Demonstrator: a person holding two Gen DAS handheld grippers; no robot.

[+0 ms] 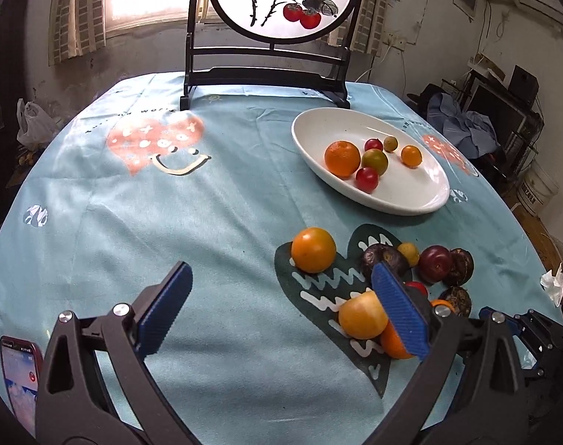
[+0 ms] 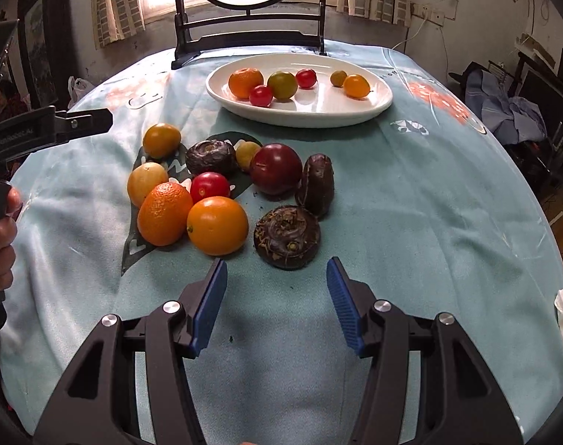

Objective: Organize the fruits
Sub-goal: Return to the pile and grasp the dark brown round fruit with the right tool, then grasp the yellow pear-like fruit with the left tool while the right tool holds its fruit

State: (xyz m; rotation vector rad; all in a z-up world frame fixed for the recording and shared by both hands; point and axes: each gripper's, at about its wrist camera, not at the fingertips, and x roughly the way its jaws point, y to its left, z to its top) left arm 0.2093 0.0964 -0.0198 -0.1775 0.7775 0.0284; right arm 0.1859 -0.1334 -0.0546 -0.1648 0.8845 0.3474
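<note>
Because the job is to sort the fruit, six small ones already sit in the white dish at the top middle of the right view, and a pile waits on the blue cloth below it. Both grippers are spread wide and hold nothing. The right gripper hovers at the bottom, with a dark brown bulb just ahead of its jaws. The left gripper sits low, with a yellow fruit beside its right jaw.

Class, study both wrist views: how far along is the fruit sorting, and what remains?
Done: six small fruits lie in the white oval dish, among them an orange mandarin. In hand: nothing; the left claw and right claw are open and empty. Left: a cluster on the tablecloth, including an orange, a dark red plum and brown water chestnuts.
</note>
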